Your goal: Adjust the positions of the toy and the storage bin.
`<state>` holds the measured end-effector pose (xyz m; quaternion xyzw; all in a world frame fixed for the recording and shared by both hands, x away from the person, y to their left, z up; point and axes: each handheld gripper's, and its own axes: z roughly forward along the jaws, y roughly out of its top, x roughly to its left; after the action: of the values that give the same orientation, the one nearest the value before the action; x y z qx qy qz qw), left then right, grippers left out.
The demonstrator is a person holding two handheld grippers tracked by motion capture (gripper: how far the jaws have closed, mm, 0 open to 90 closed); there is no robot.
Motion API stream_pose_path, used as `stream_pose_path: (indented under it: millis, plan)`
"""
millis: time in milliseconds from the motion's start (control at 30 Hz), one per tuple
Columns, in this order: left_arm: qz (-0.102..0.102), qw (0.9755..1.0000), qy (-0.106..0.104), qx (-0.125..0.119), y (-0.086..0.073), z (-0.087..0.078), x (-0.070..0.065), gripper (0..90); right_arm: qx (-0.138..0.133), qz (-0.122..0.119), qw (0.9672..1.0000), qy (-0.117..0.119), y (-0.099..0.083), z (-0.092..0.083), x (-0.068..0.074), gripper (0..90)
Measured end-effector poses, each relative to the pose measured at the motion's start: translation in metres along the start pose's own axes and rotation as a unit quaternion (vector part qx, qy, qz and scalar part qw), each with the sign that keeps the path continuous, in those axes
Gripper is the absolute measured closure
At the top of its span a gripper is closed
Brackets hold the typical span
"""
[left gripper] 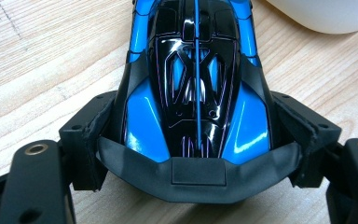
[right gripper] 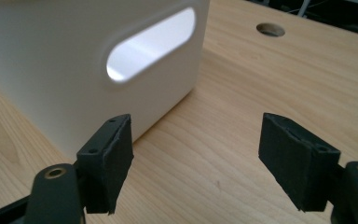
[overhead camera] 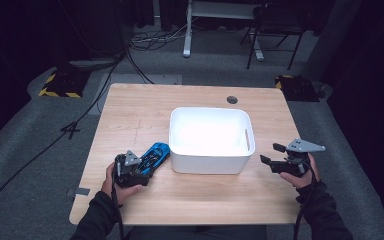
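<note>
Dark long sleeves on both forearms, black left gripper (overhead camera: 130,167) with grey plate on top, black right gripper (overhead camera: 272,154) with grey three-cornered plate, brass screw sockets, foam-faced black pads (right gripper: 116,158), black trailing cables

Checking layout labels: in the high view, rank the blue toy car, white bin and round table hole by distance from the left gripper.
1. Blue toy car: held in the left gripper's jaws.
2. White bin: to its right, mid-table.
3. Round table hole: far edge.

Car (overhead camera: 153,156) left of bin (overhead camera: 211,140) (both on table (overhead camera: 130,110)).
</note>
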<state>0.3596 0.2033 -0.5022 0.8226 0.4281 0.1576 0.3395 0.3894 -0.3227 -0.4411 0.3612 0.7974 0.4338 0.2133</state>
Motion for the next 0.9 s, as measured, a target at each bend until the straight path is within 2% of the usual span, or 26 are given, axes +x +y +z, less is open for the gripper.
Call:
stream_pose_path:
  millis: [233, 300, 433, 533, 633, 667, 700, 767, 800, 833, 900]
  plan:
    - [0.003, 1.0, 0.006, 0.001, 0.003, 0.002, 0.001, 23.6, 0.02, -0.007, 0.9993, 0.03, -0.016, 0.025, 0.01, 27.0]
    - [0.002, 1.0, 0.002, 0.0, 0.004, 0.004, 0.001, 23.7, 0.024, -0.009, 0.9988, 0.043, -0.02, 0.031, 0.015, 26.8]
    - [0.004, 1.0, 0.0, 0.001, 0.006, 0.006, 0.002, 23.7, 0.032, -0.027, 0.9967, 0.07, -0.023, 0.041, 0.029, 23.8]
    - [0.005, 1.0, 0.004, -0.001, 0.007, 0.006, 0.002, 23.6, 0.028, -0.016, 0.9955, 0.089, -0.027, 0.051, 0.037, 22.3]
    - [0.007, 1.0, 0.003, -0.001, 0.007, 0.006, 0.003, 23.6, 0.027, -0.008, 0.9953, 0.093, -0.029, 0.058, 0.045, 22.6]
    - [0.003, 1.0, -0.001, 0.0, 0.007, 0.007, 0.002, 23.6, 0.032, -0.014, 0.9955, 0.088, -0.029, 0.063, 0.05, 21.9]
    - [0.007, 1.0, 0.004, -0.001, 0.008, 0.006, 0.003, 23.7, 0.042, -0.03, 0.996, 0.073, -0.028, 0.066, 0.056, 19.3]
    - [0.006, 1.0, 0.002, -0.001, 0.007, 0.007, 0.003, 23.7, 0.028, -0.021, 0.9975, 0.061, -0.025, 0.068, 0.064, 14.1]
    - [0.004, 1.0, 0.002, 0.001, 0.008, 0.006, 0.003, 23.7, 0.035, -0.012, 0.9983, 0.044, -0.022, 0.072, 0.07, 11.6]
    - [0.004, 1.0, 0.003, 0.001, 0.008, 0.007, 0.003, 23.7, 0.035, -0.012, 0.9983, 0.044, -0.022, 0.072, 0.07, 11.6]
    - [0.006, 1.0, 0.005, 0.001, 0.008, 0.006, 0.003, 23.7, 0.044, -0.009, 0.9989, 0.016, -0.021, 0.076, 0.074, 12.7]
